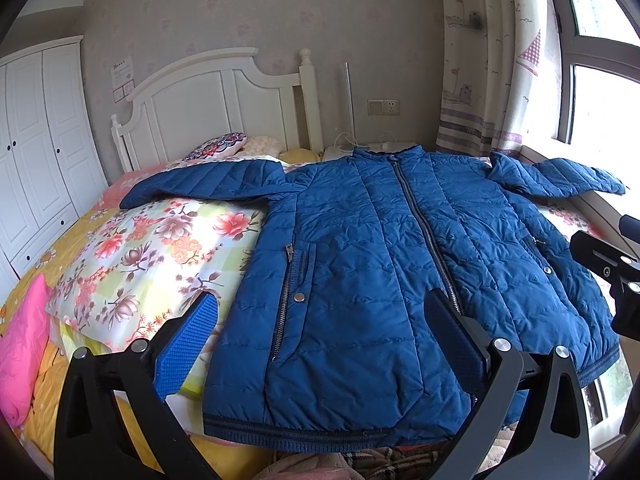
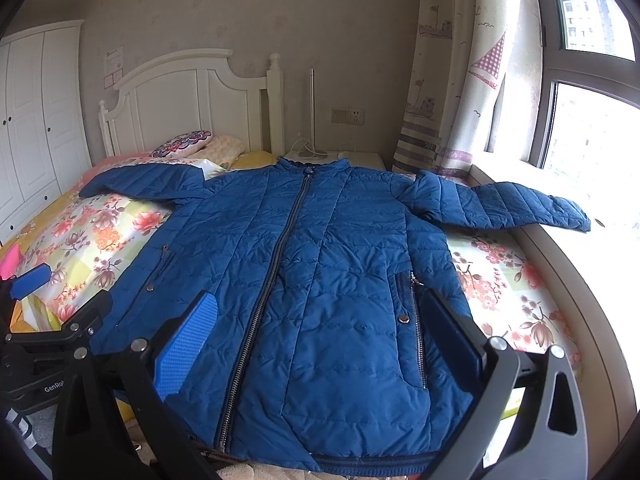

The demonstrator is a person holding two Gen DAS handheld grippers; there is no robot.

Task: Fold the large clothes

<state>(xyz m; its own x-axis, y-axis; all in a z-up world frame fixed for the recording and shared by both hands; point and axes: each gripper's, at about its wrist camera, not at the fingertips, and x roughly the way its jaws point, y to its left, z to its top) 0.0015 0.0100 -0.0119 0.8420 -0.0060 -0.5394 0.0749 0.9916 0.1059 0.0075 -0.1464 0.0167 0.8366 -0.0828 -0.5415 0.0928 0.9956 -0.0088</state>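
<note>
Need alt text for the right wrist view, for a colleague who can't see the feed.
A blue quilted jacket lies front up and zipped on a floral bedspread, sleeves spread to both sides, collar toward the white headboard. The right tool hangs open over its hem, holding nothing; a window is at right.

I'm looking into a bedroom with pale floral-patterned walls. A white panelled headboard stands against the far wall, and a white wardrobe with dark knobs fills the left side. To the right, a patterned curtain hangs beside a large dark-framed window that pours in bright daylight. A wall socket sits beside the headboard, above a white nightstand
</note>
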